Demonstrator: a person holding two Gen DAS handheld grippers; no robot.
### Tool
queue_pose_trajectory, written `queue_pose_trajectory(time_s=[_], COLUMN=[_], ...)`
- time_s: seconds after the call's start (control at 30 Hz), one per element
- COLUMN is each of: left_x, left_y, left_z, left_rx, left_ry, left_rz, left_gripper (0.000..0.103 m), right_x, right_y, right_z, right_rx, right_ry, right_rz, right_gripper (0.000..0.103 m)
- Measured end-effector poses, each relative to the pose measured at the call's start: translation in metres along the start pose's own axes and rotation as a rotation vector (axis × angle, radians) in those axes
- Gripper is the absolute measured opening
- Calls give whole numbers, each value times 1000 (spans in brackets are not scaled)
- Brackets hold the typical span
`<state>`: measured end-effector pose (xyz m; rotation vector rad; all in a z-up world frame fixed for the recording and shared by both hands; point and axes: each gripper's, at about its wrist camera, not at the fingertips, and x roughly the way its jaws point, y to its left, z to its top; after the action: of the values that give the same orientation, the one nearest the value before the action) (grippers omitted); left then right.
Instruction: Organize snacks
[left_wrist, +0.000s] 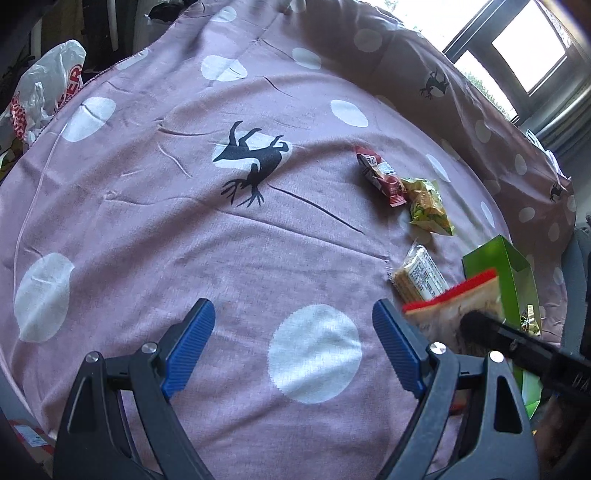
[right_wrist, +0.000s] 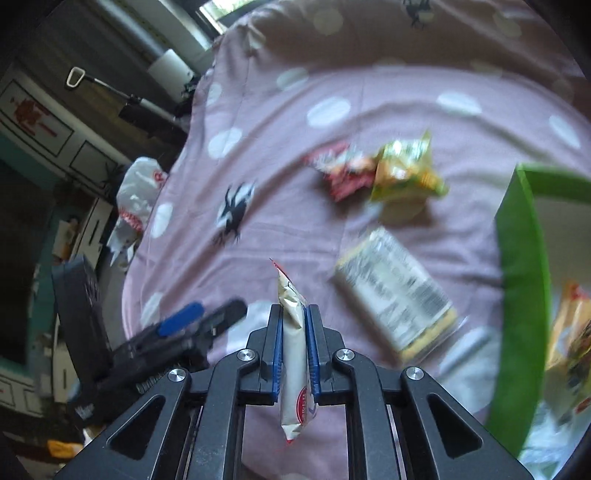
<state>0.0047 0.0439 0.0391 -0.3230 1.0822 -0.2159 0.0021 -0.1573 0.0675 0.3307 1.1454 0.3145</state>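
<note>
Right tongs (right_wrist: 294, 325): closed tight on a cream-white snack packet (right_wrist: 293, 369), which stands on edge between the blue pads, its red-trimmed top poking out ahead of the tips. The packet is clear of the bed cover.

Left tongs (left_wrist: 293, 332): spread wide, nothing between the pads, poised above the pink spotted bedspread (left_wrist: 184, 240).

Loose snacks on the bedspread, left wrist view: a red wrapped bar (left_wrist: 380, 175) at 1 o'clock, touching a yellow-green packet (left_wrist: 428, 206) at its right end; a clear-wrapped cracker pack (left_wrist: 419, 277) near them, toward 3 o'clock.

Green box (left_wrist: 498, 273): at 3 o'clock in the left view, just beside the cracker pack. In the right wrist view it sits at 3 to 4 o'clock, open side showing, with at least one orange-yellow packet (right_wrist: 569, 332) inside; details blurred.

A white plastic bag (left_wrist: 44, 92) with red lettering lies off the bed edge at 10 o'clock.
</note>
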Motion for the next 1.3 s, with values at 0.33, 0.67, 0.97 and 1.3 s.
queue_pose_trajectory(time_s=[0.33, 0.67, 0.97, 1.3], left_x=[4, 0, 13, 16], left_y=[-13, -42, -76, -83], left_z=[-10, -30, -59, -66], left_rx=[10, 80, 205, 234], left_ry=[56, 98, 167, 163], left_rz=[-55, -153, -163, -166], left_gripper=[86, 77, 68, 59], right_x=[24, -17, -14, 9], right_y=[-18, -45, -56, -48], right_z=[-31, -31, -31, -34], right_rx=[4, 61, 124, 95], right_ry=[20, -86, -67, 6], right_rz=[-136, -110, -31, 4], right_gripper=[36, 48, 49, 56])
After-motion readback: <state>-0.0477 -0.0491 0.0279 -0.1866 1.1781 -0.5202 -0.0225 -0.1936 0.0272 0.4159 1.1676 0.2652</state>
